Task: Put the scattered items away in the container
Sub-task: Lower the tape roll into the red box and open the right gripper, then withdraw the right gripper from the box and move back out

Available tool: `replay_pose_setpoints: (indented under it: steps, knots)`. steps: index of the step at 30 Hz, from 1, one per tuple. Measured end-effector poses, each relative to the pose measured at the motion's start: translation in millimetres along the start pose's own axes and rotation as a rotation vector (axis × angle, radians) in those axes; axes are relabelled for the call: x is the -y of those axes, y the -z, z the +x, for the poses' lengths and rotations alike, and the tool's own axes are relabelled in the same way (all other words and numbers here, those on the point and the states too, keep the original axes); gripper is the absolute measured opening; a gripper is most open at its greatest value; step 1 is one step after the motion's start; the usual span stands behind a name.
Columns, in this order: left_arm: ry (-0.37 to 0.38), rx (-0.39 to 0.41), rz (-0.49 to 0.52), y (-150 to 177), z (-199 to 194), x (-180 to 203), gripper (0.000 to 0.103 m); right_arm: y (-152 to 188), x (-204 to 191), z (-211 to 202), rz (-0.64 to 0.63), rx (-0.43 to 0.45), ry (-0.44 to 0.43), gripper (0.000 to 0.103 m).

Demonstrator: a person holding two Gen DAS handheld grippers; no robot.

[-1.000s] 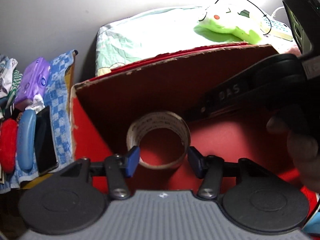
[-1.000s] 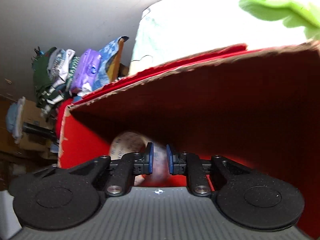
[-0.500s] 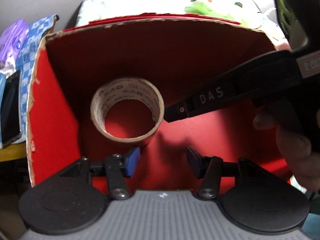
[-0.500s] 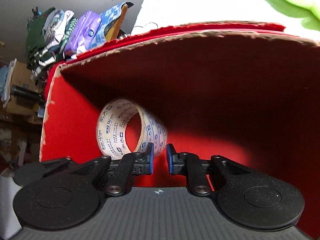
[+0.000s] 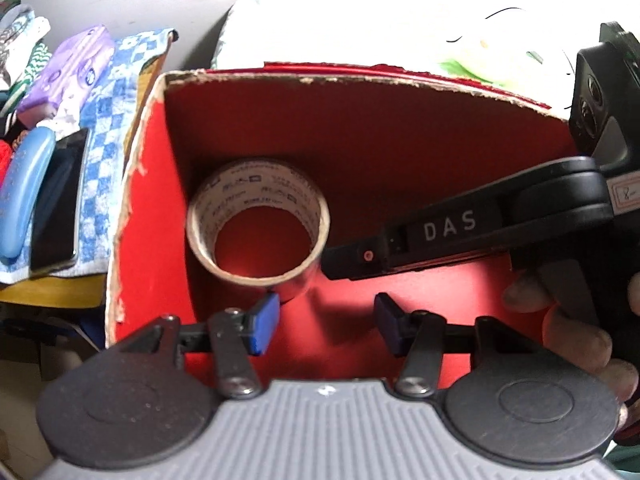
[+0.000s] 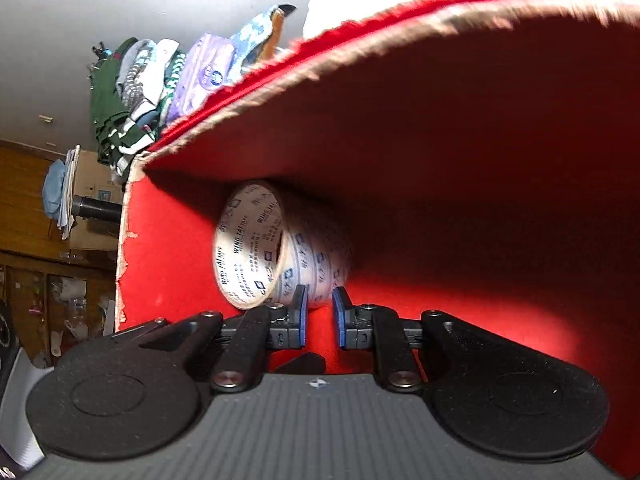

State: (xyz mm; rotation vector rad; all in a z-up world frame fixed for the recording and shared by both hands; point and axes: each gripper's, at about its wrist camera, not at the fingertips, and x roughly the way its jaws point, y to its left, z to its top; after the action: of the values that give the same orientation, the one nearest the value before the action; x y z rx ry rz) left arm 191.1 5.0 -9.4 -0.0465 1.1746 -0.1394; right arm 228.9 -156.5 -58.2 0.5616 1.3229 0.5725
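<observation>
A roll of printed packing tape (image 5: 256, 236) lies inside the red cardboard box (image 5: 360, 152), near its left wall. My left gripper (image 5: 326, 324) is open and empty, hovering over the box's near edge just in front of the roll. My right gripper (image 6: 320, 316) reaches into the box from the right; its pads stand a narrow gap apart with nothing between them, just in front of the tape (image 6: 280, 248). Its finger (image 5: 460, 236), marked DAS, shows in the left wrist view beside the roll. The box wall (image 6: 460, 140) fills the right wrist view.
Left of the box, a blue checked cloth (image 5: 104, 152) holds a blue case (image 5: 24, 196), a dark phone (image 5: 58, 204) and a purple wipes pack (image 5: 64, 76). A pillow and a green plush (image 5: 472, 64) lie behind the box. Folded clothes (image 6: 128, 100) are stacked further left.
The tape roll has been let go inside the box and lies near its left wall. Both grippers have drawn back a little from it; the right one stays nearly closed.
</observation>
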Motion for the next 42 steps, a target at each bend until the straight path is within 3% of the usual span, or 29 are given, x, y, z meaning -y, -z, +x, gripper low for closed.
replay_pose_setpoints:
  steps: [1, 3, 5, 12, 14, 18, 24, 28, 32, 36, 42]
  knots:
    - [-0.013, -0.014, 0.004, 3, 3, 2, 0.067, 2, 1, -6, 0.003, 0.000, 0.002, 0.017]
    - [-0.037, -0.042, 0.007, 2, 11, 5, 0.056, 4, 1, -10, -0.013, 0.002, 0.008, 0.017]
    - [-0.043, -0.031, -0.028, 1, 10, 1, 0.064, 5, -1, -15, -0.034, 0.000, 0.006, 0.017]
    - [-0.098, -0.023, -0.041, 4, 7, 9, 0.063, 6, -2, -22, -0.050, 0.031, 0.046, 0.022]
    - [-0.084, -0.036, -0.037, 4, 9, 12, 0.063, 7, -9, -27, -0.103, 0.034, 0.110, 0.022]
    - [-0.087, -0.056, -0.035, 11, 8, 19, 0.069, 14, -22, -40, -0.210, 0.064, 0.236, 0.034]
    - [-0.101, -0.078, -0.060, 15, 5, 18, 0.077, 24, -23, -56, -0.211, 0.103, 0.278, 0.034]
    - [-0.092, -0.069, -0.073, 9, -5, 14, 0.078, 36, -26, -66, -0.209, 0.125, 0.259, 0.036]
    - [-0.101, -0.069, -0.049, 4, -4, 13, 0.078, 45, -28, -60, -0.252, 0.168, 0.329, 0.035]
    - [-0.120, -0.075, -0.030, 11, 5, 18, 0.078, 41, -23, -64, -0.227, 0.201, 0.310, 0.035]
    - [-0.086, -0.042, -0.064, 8, 3, 8, 0.080, 48, -23, -74, -0.240, 0.258, 0.306, 0.035]
